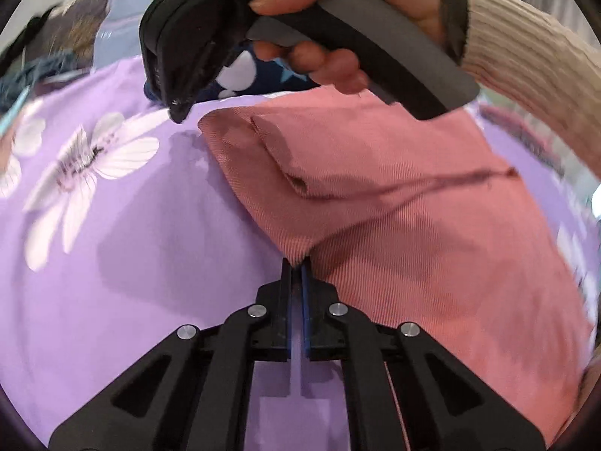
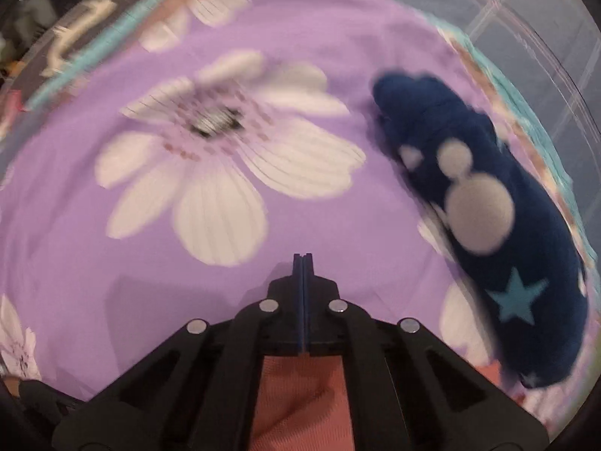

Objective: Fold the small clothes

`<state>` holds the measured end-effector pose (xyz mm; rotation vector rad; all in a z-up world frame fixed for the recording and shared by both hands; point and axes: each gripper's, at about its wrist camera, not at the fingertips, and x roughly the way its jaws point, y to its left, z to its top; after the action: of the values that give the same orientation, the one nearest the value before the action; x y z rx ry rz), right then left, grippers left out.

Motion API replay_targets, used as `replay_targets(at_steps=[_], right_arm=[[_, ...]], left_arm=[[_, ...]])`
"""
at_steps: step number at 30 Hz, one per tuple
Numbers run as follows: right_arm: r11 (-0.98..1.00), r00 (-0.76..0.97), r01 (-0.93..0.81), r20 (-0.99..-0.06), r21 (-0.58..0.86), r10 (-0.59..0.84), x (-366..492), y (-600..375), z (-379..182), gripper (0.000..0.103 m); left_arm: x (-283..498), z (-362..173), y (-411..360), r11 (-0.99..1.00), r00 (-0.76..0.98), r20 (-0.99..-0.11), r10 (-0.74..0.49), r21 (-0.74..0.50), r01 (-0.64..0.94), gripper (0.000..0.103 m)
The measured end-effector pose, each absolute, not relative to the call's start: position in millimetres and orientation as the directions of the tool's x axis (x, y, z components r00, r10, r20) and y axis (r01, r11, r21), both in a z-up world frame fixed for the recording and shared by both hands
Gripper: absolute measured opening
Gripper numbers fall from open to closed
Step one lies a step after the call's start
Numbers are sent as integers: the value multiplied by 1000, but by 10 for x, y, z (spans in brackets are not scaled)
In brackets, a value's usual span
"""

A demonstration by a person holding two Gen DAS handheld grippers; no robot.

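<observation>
A salmon-pink ribbed garment [image 1: 394, 206] lies on the purple sheet, with one flap folded over near its far end. My left gripper [image 1: 296, 263] is shut on the garment's near corner, and the fabric runs up out of the closed tips. A hand in a beige ribbed sleeve holds my right gripper [image 1: 178, 112] at the far side, its tip just left of the garment's far corner. In the right wrist view the right gripper [image 2: 302, 259] is shut with nothing visible between the tips, over bare sheet. The pink garment [image 2: 300, 394] shows beneath its linkage.
The purple sheet [image 1: 112, 233] with large white flowers [image 2: 225, 158] covers the surface. A dark blue garment [image 2: 480, 218] with white dots and a teal star lies at the right, and the same dark blue garment [image 1: 240, 71] shows beyond the pink one. Blurred clothes [image 1: 49, 56] sit far left.
</observation>
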<state>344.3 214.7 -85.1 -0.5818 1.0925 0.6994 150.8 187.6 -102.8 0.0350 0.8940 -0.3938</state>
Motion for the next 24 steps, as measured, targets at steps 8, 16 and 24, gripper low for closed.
replay_targets(at_steps=[8,16,24], right_arm=[[740,390,-670,-824,52,411,2972,954,-231,31],[960,567,-249,-783,131,254,2353,-1188,-641,28],[972,642,-219,-763,-90,74,2156,-1359,-1106,22]], left_arm=[[1341,-601,2155,925,694,-616,-372,-188,329,7],[1938,-989,1580,947,629,-710,-317,-277,164,35],[1933,-1050,1279,987,651,-751,-108,-2,161,36]])
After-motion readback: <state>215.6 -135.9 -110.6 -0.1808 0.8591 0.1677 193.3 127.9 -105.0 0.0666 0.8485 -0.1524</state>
